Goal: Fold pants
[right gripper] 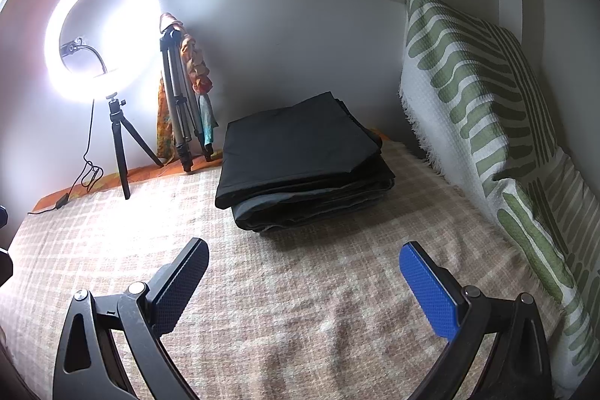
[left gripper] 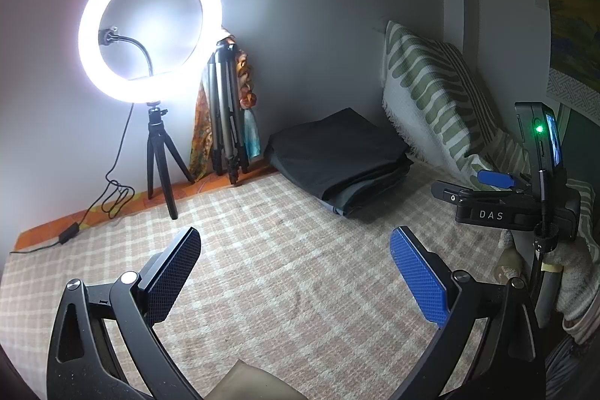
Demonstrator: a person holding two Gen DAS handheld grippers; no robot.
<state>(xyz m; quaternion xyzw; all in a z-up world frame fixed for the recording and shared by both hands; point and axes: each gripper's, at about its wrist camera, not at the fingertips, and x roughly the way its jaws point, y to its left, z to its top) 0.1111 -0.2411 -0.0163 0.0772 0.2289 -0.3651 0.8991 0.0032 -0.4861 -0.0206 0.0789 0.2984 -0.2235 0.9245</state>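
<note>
Dark smooth pants (right gripper: pixel 300 156) folded in flat squarish stack on checked woven bed cover (right gripper: pixel 300 306). Left tool (left gripper: pixel 296 272), right tool (right gripper: pixel 303 287): both spread wide, empty, textured pads. "DAS" on right tool body.

Probably bedroom: blanketed bed (right gripper: pixel 300 287), pillow (right gripper: pixel 487 107)

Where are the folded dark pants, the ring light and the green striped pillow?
Folded dark pants (right gripper: pixel 300 152): right wrist view, on the top layer of the stack.
Ring light (left gripper: pixel 150 27): left wrist view, on the glowing ring's right side.
Green striped pillow (right gripper: pixel 468 92): right wrist view, on its front face.
</note>
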